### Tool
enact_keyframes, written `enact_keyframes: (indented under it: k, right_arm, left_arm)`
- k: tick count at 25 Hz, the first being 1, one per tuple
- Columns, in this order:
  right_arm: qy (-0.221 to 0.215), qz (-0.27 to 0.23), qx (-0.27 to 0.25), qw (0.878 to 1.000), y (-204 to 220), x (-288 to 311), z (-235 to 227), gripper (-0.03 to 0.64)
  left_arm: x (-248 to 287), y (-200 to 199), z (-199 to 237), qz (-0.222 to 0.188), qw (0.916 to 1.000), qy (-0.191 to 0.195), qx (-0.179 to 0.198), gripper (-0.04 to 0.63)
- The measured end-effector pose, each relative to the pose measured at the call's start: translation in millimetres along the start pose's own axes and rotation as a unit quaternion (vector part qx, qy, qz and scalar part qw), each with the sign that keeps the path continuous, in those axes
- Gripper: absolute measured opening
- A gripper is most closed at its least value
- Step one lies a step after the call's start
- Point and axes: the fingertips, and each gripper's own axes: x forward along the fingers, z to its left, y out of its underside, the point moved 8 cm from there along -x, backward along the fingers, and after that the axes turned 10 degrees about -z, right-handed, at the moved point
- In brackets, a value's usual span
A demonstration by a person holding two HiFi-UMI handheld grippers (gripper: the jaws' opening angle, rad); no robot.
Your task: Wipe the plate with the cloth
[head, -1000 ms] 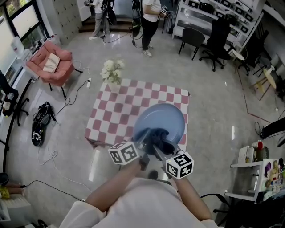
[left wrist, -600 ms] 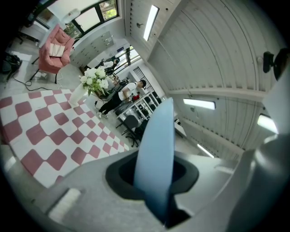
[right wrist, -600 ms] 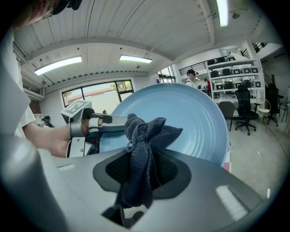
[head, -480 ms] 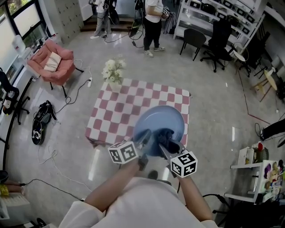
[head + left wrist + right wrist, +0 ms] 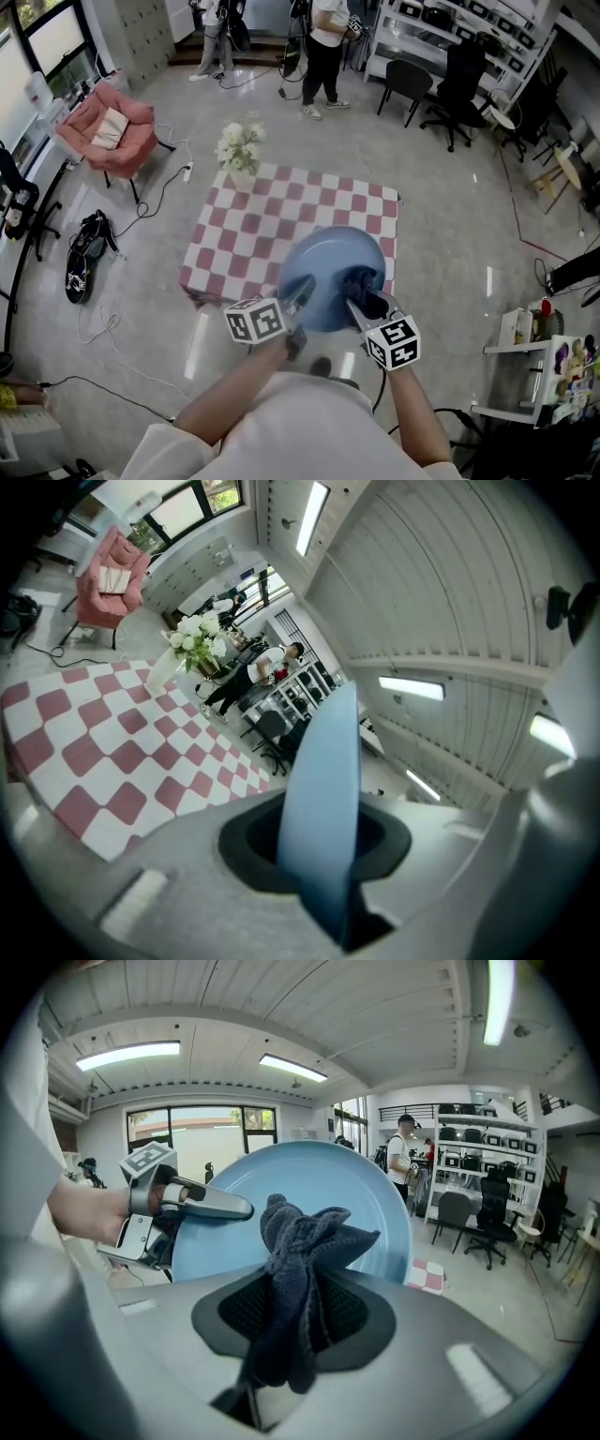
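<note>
A round light-blue plate (image 5: pixel 328 272) is held up in the air over the near edge of the checked table. My left gripper (image 5: pixel 298 302) is shut on the plate's near-left rim; in the left gripper view the plate (image 5: pixel 323 808) stands edge-on between the jaws. My right gripper (image 5: pixel 361 298) is shut on a bunched dark-blue cloth (image 5: pixel 356 284), which rests against the plate's right part. The right gripper view has the cloth (image 5: pixel 300 1274) in front of the plate's face (image 5: pixel 366 1204), with the left gripper (image 5: pixel 239 1210) at the plate's left edge.
A table with a red-and-white checked cover (image 5: pixel 253 230) stands below, a vase of white flowers (image 5: pixel 236 150) at its far-left corner. A pink armchair (image 5: pixel 103 131) stands far left, office chairs (image 5: pixel 441 80) and shelving far right. People (image 5: pixel 323 42) stand at the back.
The cloth and my right gripper have slid right across the plate, from near its lower middle to its right part. The left gripper and plate have hardly moved.
</note>
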Motion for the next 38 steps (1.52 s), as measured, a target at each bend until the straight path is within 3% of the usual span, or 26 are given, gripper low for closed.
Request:
enact_keyframes:
  k: [18,31,38]
  right_arm:
    - [-0.009,0.037,-0.099,0.994,-19,-17,-31,0.121]
    - [0.0,0.022,-0.136,0.991,-39,-20,-39,0.121]
    - [0.008,0.032,-0.142,0.989,-38,-15,-32,0.121]
  left_arm:
    - [-4,11,1,0.045,0.9987,0.02,-0.012,0.074]
    - [-10,21,-2,0.092,0.9952,0.027,-0.021,0.072]
    - [-11,27,-7,0.093,0.9953,0.024,-0.017,0.072]
